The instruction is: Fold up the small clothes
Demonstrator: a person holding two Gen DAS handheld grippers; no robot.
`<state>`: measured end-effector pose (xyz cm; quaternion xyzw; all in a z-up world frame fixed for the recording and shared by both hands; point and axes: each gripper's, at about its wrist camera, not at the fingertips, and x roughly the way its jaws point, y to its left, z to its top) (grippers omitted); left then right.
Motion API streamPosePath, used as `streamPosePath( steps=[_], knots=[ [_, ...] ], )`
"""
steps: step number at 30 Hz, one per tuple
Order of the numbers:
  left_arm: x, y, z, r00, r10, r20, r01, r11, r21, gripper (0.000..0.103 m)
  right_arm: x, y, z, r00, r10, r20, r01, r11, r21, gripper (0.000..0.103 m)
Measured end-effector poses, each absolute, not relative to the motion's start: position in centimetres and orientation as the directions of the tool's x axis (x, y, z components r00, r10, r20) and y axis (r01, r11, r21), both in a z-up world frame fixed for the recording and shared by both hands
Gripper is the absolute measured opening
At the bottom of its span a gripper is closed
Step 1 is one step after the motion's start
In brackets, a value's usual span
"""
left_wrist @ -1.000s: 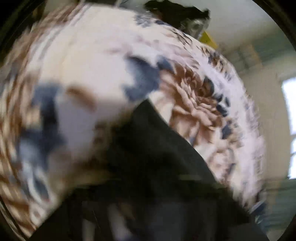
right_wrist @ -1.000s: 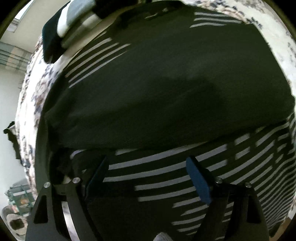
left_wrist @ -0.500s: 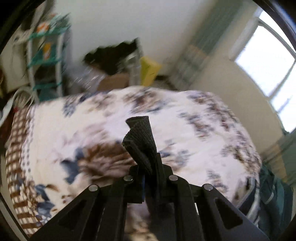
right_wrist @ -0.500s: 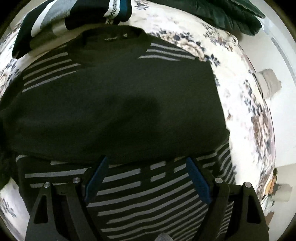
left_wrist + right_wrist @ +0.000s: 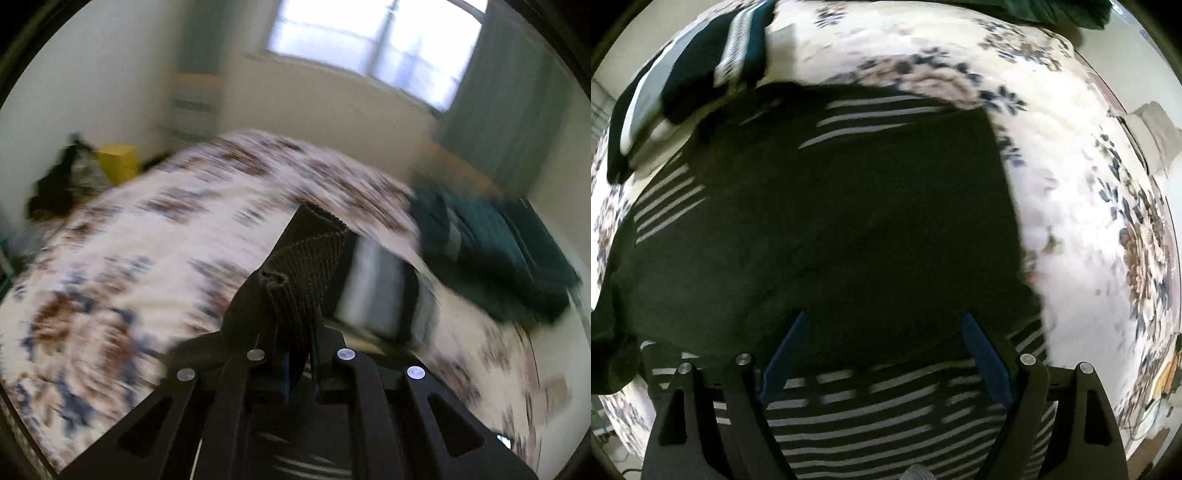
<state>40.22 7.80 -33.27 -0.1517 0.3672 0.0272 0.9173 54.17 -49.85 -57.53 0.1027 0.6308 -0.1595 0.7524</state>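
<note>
A ribbed edge of the dark striped sweater (image 5: 306, 273) is pinched in the left gripper (image 5: 299, 332), raised above the floral bed (image 5: 147, 229). The right gripper (image 5: 882, 325) is held spread, nothing gripped, above the sweater lying flat on the bed.

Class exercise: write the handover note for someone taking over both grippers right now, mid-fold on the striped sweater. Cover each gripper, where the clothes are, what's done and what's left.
Left gripper: shut on a ribbed edge of dark knit fabric, lifted above the floral bedspread.
Right gripper: open, empty, pointing down over the black striped sweater, fingers not gripping.
Clothes: sweater lies on the bed, plain dark panel across its middle, stripes showing above and below. A folded dark striped garment sits beyond it; green fabric lies further along the bed.
Done: fold appears begun.
Left: lay down the held edge, finish folding.
</note>
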Motion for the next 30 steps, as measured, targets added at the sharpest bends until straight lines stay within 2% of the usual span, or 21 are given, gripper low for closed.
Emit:
streamPosePath(
  steps=[6,13,16,19,21,22,23,24,26,30],
  knots=[
    [41.7,-12.0,-39.4,0.585,-0.233,-0.777,0.106,0.972,-0.212,0.006,51.7,-58.9,-57.9,0.133,-0.111,-0.985,0.443,0.895,-0.041,0.087],
    [40.8,-28.7,-45.6,0.408,-0.351,-0.843,0.29,0.925,-0.245,0.006,46.8,-70.8,-59.0,0.062,-0.118,-0.991,0.602,0.796,-0.057,0.087],
    [40.7,-33.4,-48.6,0.329,-0.298,-0.896,0.291,0.935,-0.204,0.011,44.8,-74.5,-59.3,0.042,-0.092,-0.995,0.639,0.768,-0.044,0.087],
    [40.6,-33.9,-50.5,0.294,-0.231,-0.927,0.267,0.952,-0.153,0.013,43.3,-77.2,-59.2,0.043,-0.008,-0.999,0.658,0.753,0.022,0.087],
    [40.2,-32.0,-50.4,0.306,-0.209,-0.929,0.23,0.963,-0.14,0.032,42.6,-78.4,-58.9,0.046,0.07,-0.996,0.65,0.756,0.083,0.087],
    [39.9,-31.0,-50.3,0.316,-0.201,-0.927,0.213,0.967,-0.137,0.054,42.4,-78.9,-58.7,0.049,0.106,-0.993,0.645,0.756,0.112,0.087],
    [39.5,-29.5,-49.8,0.328,-0.186,-0.926,0.189,0.973,-0.128,0.083,42.3,-79.3,-58.3,0.058,0.15,-0.987,0.638,0.755,0.152,0.087],
    [39.2,-28.3,-49.8,0.337,-0.175,-0.925,0.173,0.977,-0.121,0.09,42.3,-79.6,-57.8,0.073,0.186,-0.98,0.636,0.748,0.19,0.087],
    [38.4,-23.9,-48.7,0.384,-0.109,-0.917,0.096,0.992,-0.077,0.09,43.1,-80.0,-56.8,0.113,0.252,-0.961,0.621,0.737,0.266,0.087],
    [35.4,-14.9,-48.1,0.433,0.152,-0.888,-0.108,0.987,0.116,0.09,48.8,-78.8,-55.6,0.185,0.367,-0.912,0.536,0.74,0.406,0.086]
  ],
)
